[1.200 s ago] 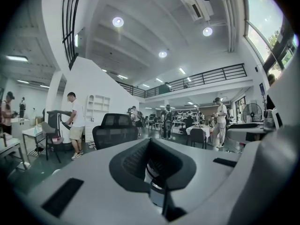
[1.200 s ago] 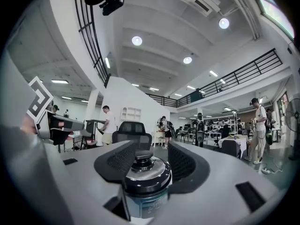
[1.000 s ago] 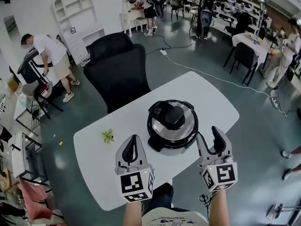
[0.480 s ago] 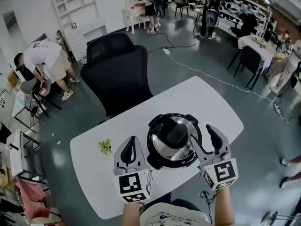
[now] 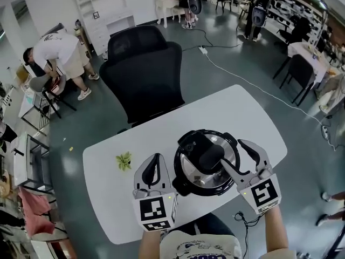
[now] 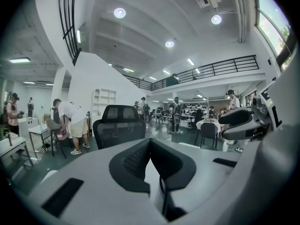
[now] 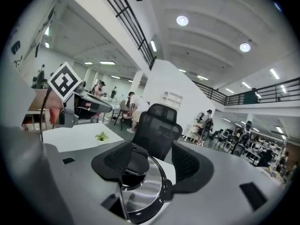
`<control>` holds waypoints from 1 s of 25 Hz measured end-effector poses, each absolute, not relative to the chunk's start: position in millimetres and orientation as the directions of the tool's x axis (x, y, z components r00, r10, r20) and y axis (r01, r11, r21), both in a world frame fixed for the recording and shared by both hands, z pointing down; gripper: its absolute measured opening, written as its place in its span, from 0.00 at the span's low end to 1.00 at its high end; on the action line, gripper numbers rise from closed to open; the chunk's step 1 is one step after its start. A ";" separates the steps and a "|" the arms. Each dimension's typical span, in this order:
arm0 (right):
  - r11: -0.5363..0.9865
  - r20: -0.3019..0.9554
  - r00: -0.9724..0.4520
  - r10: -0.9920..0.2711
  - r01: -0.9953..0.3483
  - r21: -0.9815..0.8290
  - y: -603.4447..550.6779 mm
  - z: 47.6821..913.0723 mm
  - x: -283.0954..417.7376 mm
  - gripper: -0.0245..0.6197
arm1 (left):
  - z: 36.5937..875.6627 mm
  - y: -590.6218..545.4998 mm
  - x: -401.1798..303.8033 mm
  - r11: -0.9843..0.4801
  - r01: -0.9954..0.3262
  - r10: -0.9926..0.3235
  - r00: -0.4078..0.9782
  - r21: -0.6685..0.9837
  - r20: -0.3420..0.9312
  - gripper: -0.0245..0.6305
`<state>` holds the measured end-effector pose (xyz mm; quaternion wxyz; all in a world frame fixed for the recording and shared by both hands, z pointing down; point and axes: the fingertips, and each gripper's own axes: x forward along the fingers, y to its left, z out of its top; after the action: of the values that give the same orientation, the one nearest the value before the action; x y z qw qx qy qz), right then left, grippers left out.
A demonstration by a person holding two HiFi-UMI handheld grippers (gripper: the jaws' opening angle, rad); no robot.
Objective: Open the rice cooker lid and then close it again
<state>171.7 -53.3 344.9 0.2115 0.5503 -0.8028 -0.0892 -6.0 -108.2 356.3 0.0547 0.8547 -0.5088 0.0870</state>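
The rice cooker [image 5: 207,169] stands on the white table [image 5: 237,112], its shiny lid [image 7: 145,191] down and a black knob [image 5: 207,155] on top. My right gripper [image 5: 240,156] reaches over the cooker's right side with its jaws opening. One finger [image 5: 229,169] lies beside the knob, the other stands off to the right. In the right gripper view the knob [image 7: 133,170] sits low between the jaws of my right gripper [image 7: 152,149], and the pads do not press on it. My left gripper [image 5: 155,163] hovers just left of the cooker, shut and empty; in the left gripper view, the left gripper [image 6: 150,143] has its pads together.
A small green sprig [image 5: 124,159] lies on the table left of the left gripper. A black office chair [image 5: 143,69] stands behind the table. A person [image 5: 59,50] bends over a stool at far left. A white cable [image 5: 242,80] runs across the floor.
Both grippers have closed in on the cooker. The right gripper has rolled and spread its jaws wider, one finger now next to the knob. The lid has stayed down.
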 end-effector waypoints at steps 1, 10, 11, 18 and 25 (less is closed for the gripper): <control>0.409 0.259 -0.328 -0.908 -0.827 0.386 -55.5 345.6 170.8 0.48 | 357.1 -109.1 -7.3 -0.468 -0.884 -0.864 0.459 0.007 0.208 0.06; 0.712 0.525 -0.489 -0.697 -0.562 0.422 -64.6 365.1 165.6 0.48 | 364.9 -110.7 -16.3 -0.371 -0.928 -0.897 0.365 0.024 0.249 0.06; 0.744 0.560 -0.497 -0.663 -0.520 0.420 -67.0 368.2 164.0 0.49 | 366.2 -112.9 -16.3 -0.365 -0.931 -0.898 0.359 0.026 0.253 0.06; 0.888 0.727 -0.510 -0.459 -0.235 0.395 -74.4 389.3 153.8 0.54 | 372.5 -117.4 -10.8 -0.349 -0.937 -0.899 0.343 0.028 0.272 0.06; 0.959 0.873 -0.416 -0.254 0.008 0.283 -76.7 422.1 146.1 0.56 | 378.5 -123.7 -12.6 -0.339 -0.941 -0.898 0.331 0.026 0.289 0.06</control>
<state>146.1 -76.7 422.1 0.5353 0.0740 -0.8325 -0.1224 -12.6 -123.7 378.5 0.0945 0.8104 -0.5672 0.1123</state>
